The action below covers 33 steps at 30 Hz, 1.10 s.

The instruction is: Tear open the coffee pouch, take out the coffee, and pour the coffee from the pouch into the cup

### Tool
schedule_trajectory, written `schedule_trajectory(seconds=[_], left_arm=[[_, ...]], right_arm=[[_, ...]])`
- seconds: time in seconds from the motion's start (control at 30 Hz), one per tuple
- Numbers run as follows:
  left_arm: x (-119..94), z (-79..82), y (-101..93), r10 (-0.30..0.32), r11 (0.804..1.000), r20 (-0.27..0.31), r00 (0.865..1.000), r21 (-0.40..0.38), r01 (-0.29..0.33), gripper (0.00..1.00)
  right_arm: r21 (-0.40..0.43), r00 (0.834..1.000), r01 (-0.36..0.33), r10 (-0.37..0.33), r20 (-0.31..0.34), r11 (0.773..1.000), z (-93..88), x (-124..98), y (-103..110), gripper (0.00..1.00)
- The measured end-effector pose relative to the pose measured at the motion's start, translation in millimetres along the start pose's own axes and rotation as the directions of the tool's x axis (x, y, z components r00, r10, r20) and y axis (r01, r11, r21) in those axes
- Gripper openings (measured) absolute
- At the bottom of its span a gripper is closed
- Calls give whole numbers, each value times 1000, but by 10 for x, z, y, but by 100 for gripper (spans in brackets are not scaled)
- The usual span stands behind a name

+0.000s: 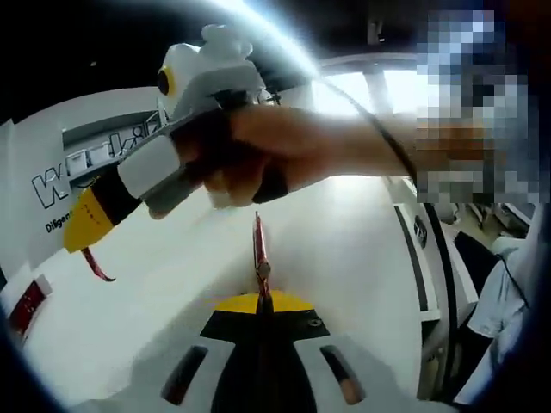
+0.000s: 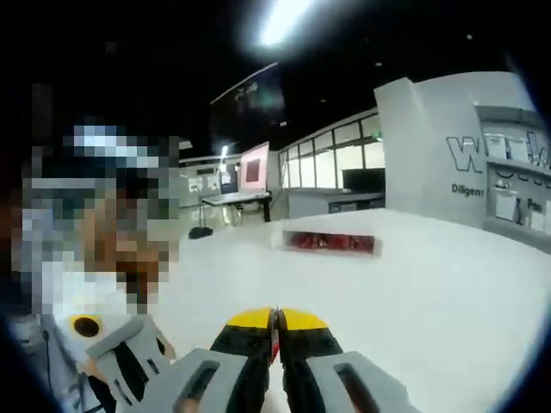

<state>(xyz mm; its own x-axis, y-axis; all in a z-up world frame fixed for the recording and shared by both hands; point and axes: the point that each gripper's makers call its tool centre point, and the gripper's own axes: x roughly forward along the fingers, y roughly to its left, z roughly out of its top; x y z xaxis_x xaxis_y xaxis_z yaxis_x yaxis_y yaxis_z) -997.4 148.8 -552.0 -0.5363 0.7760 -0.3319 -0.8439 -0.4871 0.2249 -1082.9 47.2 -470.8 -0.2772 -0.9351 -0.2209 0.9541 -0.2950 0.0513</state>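
In the left gripper view my left gripper [image 1: 262, 303] is shut on the red coffee pouch [image 1: 258, 245]. The pouch shows edge-on as a thin strip rising from the yellow tips. A hand [image 1: 284, 155] holds the right gripper [image 1: 84, 225] up and to the left of the pouch, apart from it. A narrow red torn strip [image 1: 97, 265] hangs from that gripper's yellow tip. In the right gripper view the right gripper [image 2: 275, 323] is shut, with a red sliver [image 2: 275, 342] pinched between the jaws. The left gripper's grey body [image 2: 120, 353] shows at lower left.
Both grippers hover over a white table [image 2: 430, 292]. A low red box [image 2: 331, 243] lies on it, also seen as the red box [image 1: 26, 305] at the far left. A white wall with lettering [image 2: 491, 155] stands behind, and a person's sleeve [image 1: 504, 292] shows at right.
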Motion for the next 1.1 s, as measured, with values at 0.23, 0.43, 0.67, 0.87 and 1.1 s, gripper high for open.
schedule_trajectory(seconds=[0.23, 0.43, 0.67, 0.87, 1.1], left_arm=[[-4, -9, 11, 2, 1000, -2, 1000, -16, -2, 5], [-2, -12, 5, -4, 1000, 1, 1000, -18, 4, 5], [0, -9, -4, -3, 1000, 1, 1000, -15, 4, 5], [-4, -9, -4, 1, 1000, 0, 1000, -12, -1, 5], [-2, -10, 7, -1, 1000, 1, 1000, -10, 1, 5]], right_arm=[[23, 1000, -16, 16, 11, 1000, 51, 119, -51, 4], [7, 999, -40, 39, 12, 999, 103, 274, 12, 4], [3, 997, -75, 75, -7, 997, 105, 515, 95, 4], [17, 997, -77, 77, -12, 997, 53, 659, 72, 4], [10, 997, -75, 75, -31, 997, -12, 795, 26, 4]])
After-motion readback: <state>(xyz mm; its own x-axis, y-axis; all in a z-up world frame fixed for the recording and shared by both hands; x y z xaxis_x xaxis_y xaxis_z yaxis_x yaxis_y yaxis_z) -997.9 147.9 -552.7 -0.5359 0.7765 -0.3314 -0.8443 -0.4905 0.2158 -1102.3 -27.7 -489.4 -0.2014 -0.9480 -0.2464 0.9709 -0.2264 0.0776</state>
